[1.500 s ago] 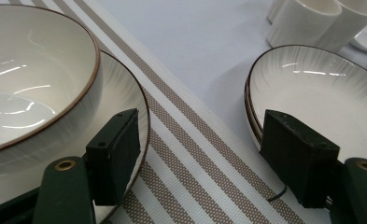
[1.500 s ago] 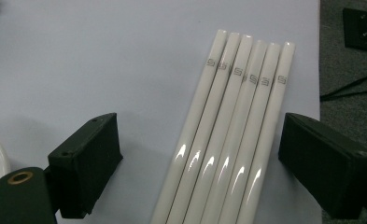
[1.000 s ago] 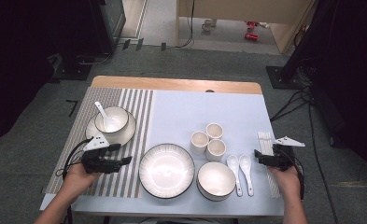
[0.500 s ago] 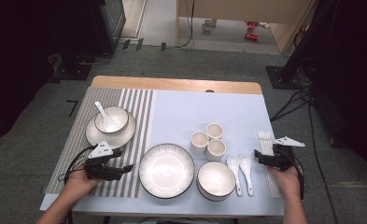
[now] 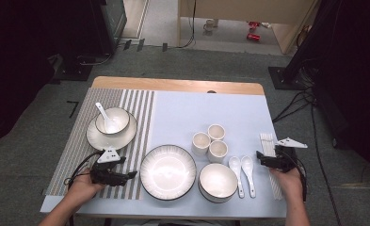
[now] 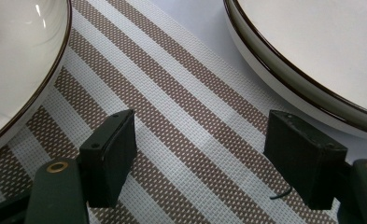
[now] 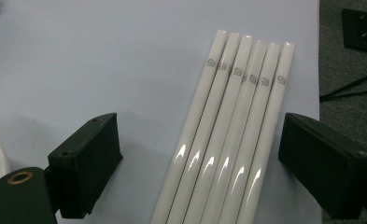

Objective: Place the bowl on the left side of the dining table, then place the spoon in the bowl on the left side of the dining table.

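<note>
The left gripper point(image 6: 202, 158) has its jaws wide with nothing between them; it has come lower toward the striped placemat point(image 6: 181, 116), just beside the big plate point(image 6: 312, 51), which I judge it takes next; the right gripper point(image 7: 214, 163), also wide and unmoved, hangs over the white chopsticks point(image 7: 228, 135).

Both forearms enter from the bottom edge of the high view. The left hand point(image 5: 81, 186) holds the black two-jaw left gripper point(image 5: 132, 174) low and level — jaws wide apart, nothing between them. The right hand point(image 5: 288, 181) holds the black two-jaw right gripper point(image 5: 259, 157) likewise — jaws spread wide.
</note>
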Motion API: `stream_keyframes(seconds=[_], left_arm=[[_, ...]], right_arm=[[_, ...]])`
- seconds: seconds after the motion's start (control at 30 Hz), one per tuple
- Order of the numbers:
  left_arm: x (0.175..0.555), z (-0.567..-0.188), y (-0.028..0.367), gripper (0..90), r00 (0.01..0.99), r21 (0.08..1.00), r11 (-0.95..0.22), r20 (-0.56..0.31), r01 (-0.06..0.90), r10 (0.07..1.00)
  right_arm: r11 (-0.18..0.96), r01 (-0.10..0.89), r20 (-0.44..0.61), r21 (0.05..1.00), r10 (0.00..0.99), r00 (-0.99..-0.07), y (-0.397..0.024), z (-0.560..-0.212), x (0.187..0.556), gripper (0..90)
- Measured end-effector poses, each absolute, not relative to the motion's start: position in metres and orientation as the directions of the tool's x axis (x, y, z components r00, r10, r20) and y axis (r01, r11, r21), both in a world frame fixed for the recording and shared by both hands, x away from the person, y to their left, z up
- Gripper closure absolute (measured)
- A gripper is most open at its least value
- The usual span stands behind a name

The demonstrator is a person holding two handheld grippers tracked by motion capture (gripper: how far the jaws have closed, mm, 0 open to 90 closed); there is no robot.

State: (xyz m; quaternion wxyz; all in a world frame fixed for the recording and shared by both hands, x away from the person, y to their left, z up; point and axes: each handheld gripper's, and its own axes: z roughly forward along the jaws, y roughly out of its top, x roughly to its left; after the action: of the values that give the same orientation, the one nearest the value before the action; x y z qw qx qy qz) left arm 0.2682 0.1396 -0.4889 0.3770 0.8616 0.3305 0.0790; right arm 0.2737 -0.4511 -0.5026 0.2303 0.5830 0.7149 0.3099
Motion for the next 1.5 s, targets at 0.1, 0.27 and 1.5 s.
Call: stream_keyframes(seconds=[0.1, 0.27, 1.5], left_arm=[[0.268, -0.49, 0.14, 25.0, 0.765, 0.708, -0.485, -0.12, 0.513, 0.633], [0.266, -0.492, 0.14, 20.8, 0.777, 0.719, -0.488, -0.115, 0.495, 0.619], [0.259, -0.497, 0.138, 17.5, 0.771, 0.741, -0.481, -0.077, 0.469, 0.633]], right_arm=[[0.127, 0.691, 0.033, 0.712, 0.976, -0.214, -0.451, -0.503, 0.274, 12.6], [0.128, 0.69, 0.032, 0.713, 0.976, -0.214, -0.451, -0.503, 0.274, 12.7], [0.068, 0.649, 0.039, 0.758, 0.988, -0.15, -0.457, -0.486, 0.266, 30.1]])
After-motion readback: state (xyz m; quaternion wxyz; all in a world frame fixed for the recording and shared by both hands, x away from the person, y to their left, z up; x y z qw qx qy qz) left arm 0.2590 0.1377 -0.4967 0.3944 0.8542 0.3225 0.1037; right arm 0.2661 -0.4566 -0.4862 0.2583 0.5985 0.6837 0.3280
